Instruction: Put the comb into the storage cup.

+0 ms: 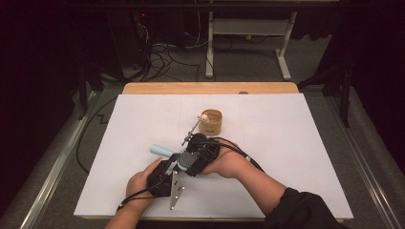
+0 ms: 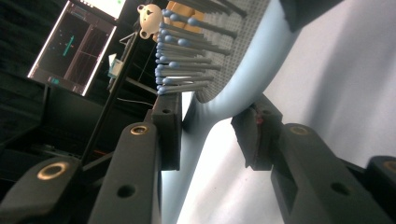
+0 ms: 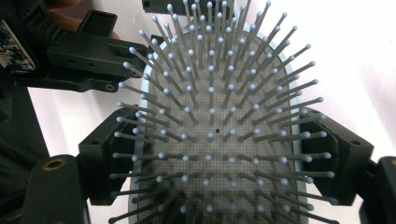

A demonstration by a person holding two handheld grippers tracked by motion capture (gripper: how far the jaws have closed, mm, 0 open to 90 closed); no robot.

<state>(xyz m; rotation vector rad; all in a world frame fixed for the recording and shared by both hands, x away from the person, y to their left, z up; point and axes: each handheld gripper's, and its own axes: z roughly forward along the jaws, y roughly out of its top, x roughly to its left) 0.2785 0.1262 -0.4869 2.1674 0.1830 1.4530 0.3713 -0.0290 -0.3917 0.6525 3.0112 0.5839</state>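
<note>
A light blue hairbrush [image 1: 162, 151] with grey bristles hangs just over the white table. My right gripper [image 3: 219, 158] is shut on its oval head [image 3: 212, 126], one pad on each long edge. In the high view that gripper [image 1: 191, 161] comes in from the right. My left gripper [image 2: 210, 123] straddles the brush's neck [image 2: 201, 135]. Its left pad [image 2: 168, 126] lies beside the neck and a strip of daylight shows before the right pad [image 2: 254, 135]. In the high view the left gripper [image 1: 169, 169] sits just below the brush.
A small wooden cup [image 1: 210, 121] stands behind the hands on the white sheet [image 1: 286, 143], holding a thin stick topped with a bear head [image 1: 204, 116]. A lit monitor [image 2: 74, 44] is off to the side. Cables and desk legs lie on the floor beyond the table.
</note>
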